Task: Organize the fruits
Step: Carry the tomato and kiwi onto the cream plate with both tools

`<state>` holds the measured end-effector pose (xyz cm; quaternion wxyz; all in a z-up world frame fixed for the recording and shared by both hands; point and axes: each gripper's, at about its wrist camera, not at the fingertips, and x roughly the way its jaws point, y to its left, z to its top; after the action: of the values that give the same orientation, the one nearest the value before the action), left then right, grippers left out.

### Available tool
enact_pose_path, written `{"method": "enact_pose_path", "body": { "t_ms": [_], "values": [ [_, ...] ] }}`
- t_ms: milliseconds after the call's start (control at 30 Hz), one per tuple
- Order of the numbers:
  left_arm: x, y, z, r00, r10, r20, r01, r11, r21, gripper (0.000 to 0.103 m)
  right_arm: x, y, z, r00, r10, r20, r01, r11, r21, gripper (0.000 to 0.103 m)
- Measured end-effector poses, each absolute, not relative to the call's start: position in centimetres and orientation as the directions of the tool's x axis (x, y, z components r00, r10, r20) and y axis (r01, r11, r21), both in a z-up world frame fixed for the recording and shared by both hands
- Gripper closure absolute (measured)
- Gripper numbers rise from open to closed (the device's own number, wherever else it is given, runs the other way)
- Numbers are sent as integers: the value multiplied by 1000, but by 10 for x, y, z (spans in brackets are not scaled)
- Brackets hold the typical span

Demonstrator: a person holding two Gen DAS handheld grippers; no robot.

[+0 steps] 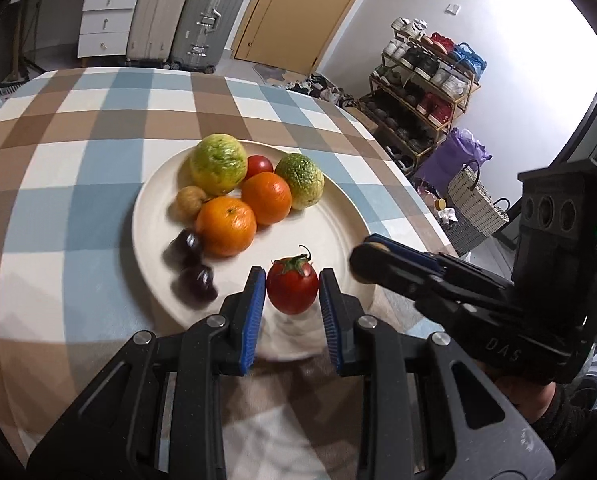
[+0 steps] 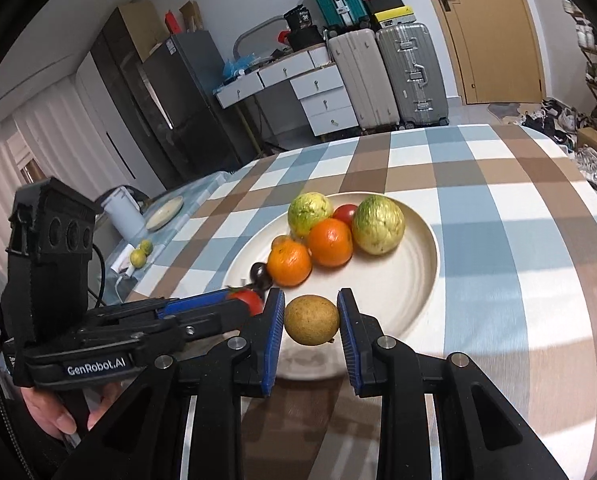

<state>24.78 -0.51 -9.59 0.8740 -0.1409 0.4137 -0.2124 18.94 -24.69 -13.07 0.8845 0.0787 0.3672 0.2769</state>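
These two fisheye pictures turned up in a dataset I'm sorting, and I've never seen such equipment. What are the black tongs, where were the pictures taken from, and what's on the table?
There is no robot here: a person holds a hand-held claw in each hand, and each claw carries a camera looking forward along its two blue-padded fingers.

The left wrist view looks along the left claw, which is shut on a small red tomato. The other tool, entering from the right in that view, is the right claw.

The right wrist view looks along the right claw, shut on a round brownish fruit. The person's hand gripping the left tool shows at lower left.

On the checked tablecloth stands a white plate with two oranges, two green-yellow fruits, another tomato, a small brownish fruit and dark fruits.
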Motion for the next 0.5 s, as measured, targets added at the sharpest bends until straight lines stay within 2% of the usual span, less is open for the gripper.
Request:
{"method": "enact_pose_path", "body": {
  "t_ms": [500],
  "values": [
    [293,-16,-112,553,-475,-684,256,879,-403,78,251,-252,-151,519,576,-632,-374,817,438,75]
  ]
}}
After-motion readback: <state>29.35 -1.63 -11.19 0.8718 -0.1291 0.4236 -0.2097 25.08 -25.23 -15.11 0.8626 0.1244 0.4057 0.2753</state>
